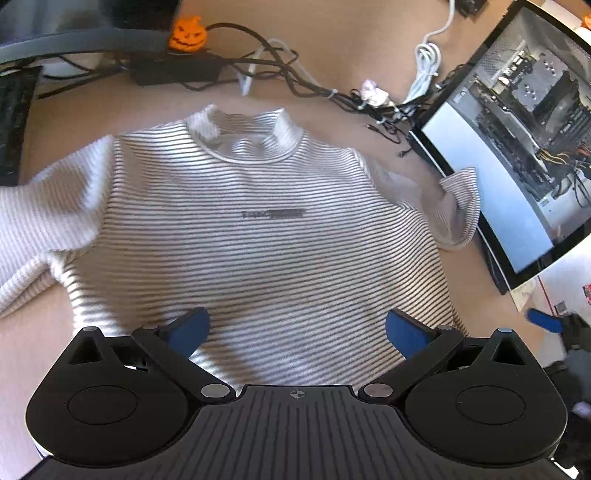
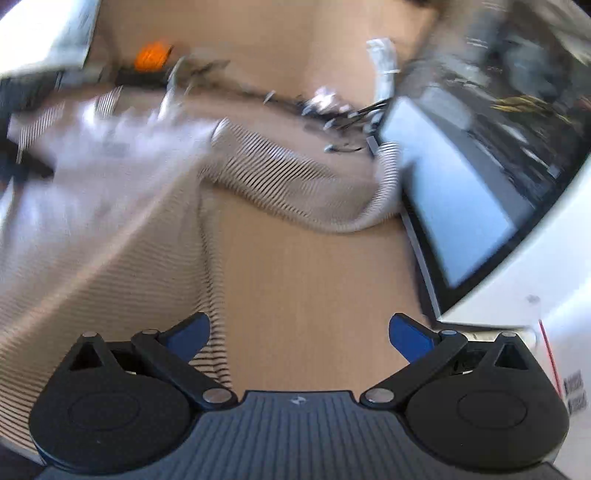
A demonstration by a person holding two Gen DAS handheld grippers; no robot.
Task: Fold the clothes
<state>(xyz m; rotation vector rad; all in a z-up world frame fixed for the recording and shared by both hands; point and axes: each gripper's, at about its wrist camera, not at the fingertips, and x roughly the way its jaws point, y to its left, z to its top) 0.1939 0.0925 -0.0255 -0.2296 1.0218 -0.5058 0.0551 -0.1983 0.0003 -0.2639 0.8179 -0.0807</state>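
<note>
A white shirt with thin black stripes [image 1: 258, 229] lies flat and face up on the tan table [image 1: 351, 55], collar at the far side, both short sleeves spread out. My left gripper [image 1: 297, 332] is open and empty, hovering over the shirt's lower hem. My right gripper [image 2: 299, 332] is open and empty above bare table, just right of the shirt's right side edge [image 2: 210, 258]. The right sleeve [image 2: 314, 184] lies ahead of it. The right wrist view is blurred by motion. The right gripper's blue finger shows at the left wrist view's right edge [image 1: 545, 319].
A PC case with a glass side panel [image 1: 517, 147] stands at the right, touching the right sleeve. Tangled cables [image 1: 295, 81], a white cord [image 1: 424, 62], a black box and an orange pumpkin figure [image 1: 187, 35] lie behind the collar. A keyboard [image 1: 14, 122] sits far left.
</note>
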